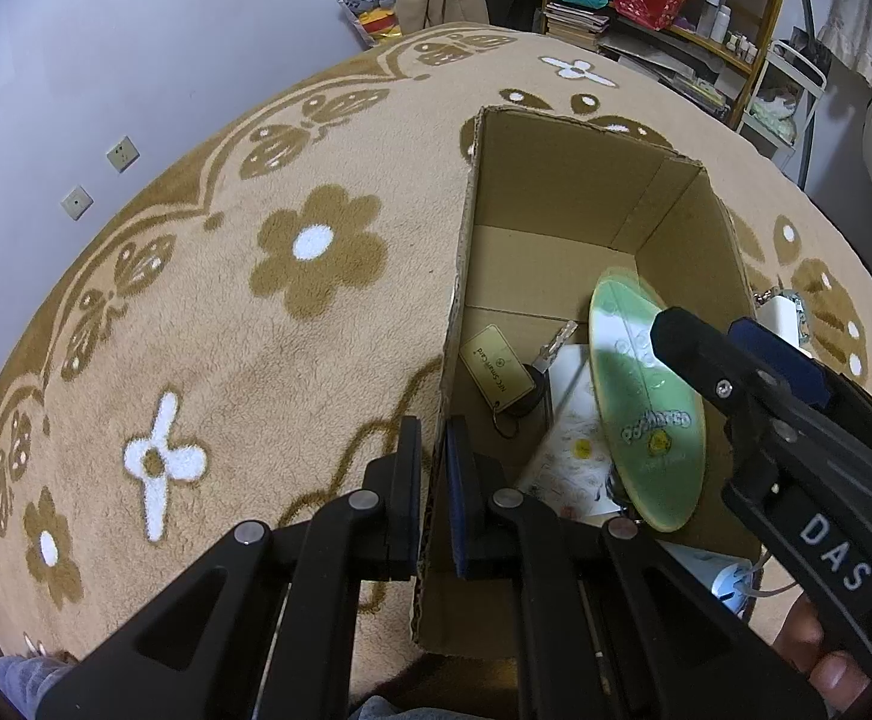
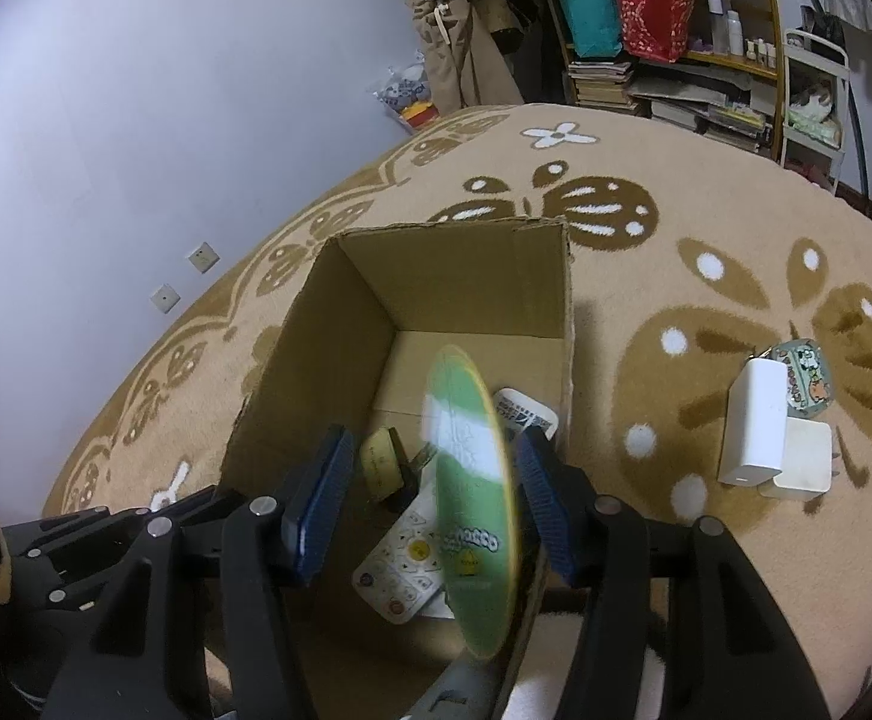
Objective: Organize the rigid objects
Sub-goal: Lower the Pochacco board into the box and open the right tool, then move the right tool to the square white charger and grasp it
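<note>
So the left tool [image 1: 432, 492] is pinched narrow onto the near-left wall of the box [image 1: 562, 180], one finger outside, one inside, basically steadying it on the rug [image 1: 207, 312].

The right tool [image 2: 436, 504] is spread wide over the box, and the green disc [image 2: 472, 498] stands on edge in the gap between its pads. I can't see either pad pressing it; it sits closer to the right-hand one and looks a bit motion-blurred, so my guess is it's loose and dropping in, not gripped. From the left camera the disc [image 1: 646, 402] leans inside the box toward the right wall, its lower edge down among the stuff on the bottom: a remote [image 2: 399, 570], a card tag [image 1: 493, 363] with a key [image 1: 547, 348], and another white thing [image 2: 526, 414] I can't make out.

What matters next: two white chargers [image 2: 763, 438] and a keychain [image 2: 805, 381] lie out on the rug, well off to the right of the box. The right tool is clearly nearer, and the left is busy with the box anyway. The taller charger's long axis runs roughly away from the camera, so the spread fingers would straddle its narrow width without much twisting. They're touching each other, so grabbing just one might nudge the other.
</note>
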The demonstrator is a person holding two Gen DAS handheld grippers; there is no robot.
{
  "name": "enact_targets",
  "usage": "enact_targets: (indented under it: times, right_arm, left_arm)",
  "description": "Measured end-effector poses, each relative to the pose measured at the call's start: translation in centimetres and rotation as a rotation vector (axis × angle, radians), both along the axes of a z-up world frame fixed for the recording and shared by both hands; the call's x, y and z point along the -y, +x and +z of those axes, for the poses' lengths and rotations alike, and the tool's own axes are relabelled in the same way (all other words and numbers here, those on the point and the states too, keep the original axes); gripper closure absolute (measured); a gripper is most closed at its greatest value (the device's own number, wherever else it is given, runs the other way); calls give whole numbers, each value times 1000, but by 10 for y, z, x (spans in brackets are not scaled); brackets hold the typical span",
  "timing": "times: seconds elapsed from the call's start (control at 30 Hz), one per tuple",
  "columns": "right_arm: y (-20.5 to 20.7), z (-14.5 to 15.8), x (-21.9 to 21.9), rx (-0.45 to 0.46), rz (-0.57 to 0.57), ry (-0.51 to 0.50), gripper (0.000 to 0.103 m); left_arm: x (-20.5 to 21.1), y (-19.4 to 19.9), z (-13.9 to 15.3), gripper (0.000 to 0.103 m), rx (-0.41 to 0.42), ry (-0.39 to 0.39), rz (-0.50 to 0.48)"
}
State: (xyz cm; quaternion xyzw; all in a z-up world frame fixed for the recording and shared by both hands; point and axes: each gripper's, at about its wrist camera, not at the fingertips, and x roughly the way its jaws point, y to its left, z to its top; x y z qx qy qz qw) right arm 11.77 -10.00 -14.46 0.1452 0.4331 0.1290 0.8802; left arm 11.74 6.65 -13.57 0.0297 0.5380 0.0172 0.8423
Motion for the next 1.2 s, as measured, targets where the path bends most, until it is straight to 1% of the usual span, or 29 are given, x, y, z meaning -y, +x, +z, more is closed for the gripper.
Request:
enact_targets:
  times: [0.03, 0.07, 0.13, 0.23, 0.4, 0.53, 0.63, 0.7, 0.8, 0.9, 1.0, 1.07, 1.2]
  right_arm:
    - [-1, 1, 1, 4, -2, 2, 33]
    - [-1, 4, 2, 11, -8, 5, 31]
    - [-2, 7, 4, 23, -9, 25, 23]
    - [-4, 15, 8, 40, -14, 47, 13]
    - [-5, 32, 19, 73, -30, 80, 8]
    - [-7, 44, 36, 112, -67, 70, 0]
    - [-8, 53, 57, 145, -102, 55, 0]
    - [-10, 55, 75, 158, -158, 10, 0]
    - [-10, 51, 96, 148, -229, -56, 0]
    - [-9, 39, 121, 111, -300, -83, 0]
    - [-7, 27, 140, 72, -352, -79, 0]
    - [-5, 16, 152, 33, -367, -83, 0]
    - [-5, -3, 167, -12, -404, -111, 0]
  left_arm:
    - [-1, 0, 0, 94, 1, -1, 2]
    - [-1, 0, 0, 94, -1, -6, 2]
    - [-1, 0, 0, 94, -1, -9, 4]
    - [-1, 0, 1, 94, -2, -9, 4]
    - [-1, -1, 1, 94, -2, -11, 3]
    - [-1, 0, 1, 94, -3, -12, 3]
    - [-1, 0, 1, 94, -3, -11, 3]
    - [-1, 0, 1, 94, -3, -10, 3]
    - [-1, 0, 1, 94, -3, -9, 3]
    - [-1, -1, 2, 94, -3, -7, 2]
    - [-1, -1, 2, 94, -3, -7, 2]
    - [-1, -1, 2, 94, -3, -7, 3]
    - [-1, -1, 2, 94, -3, -6, 3]
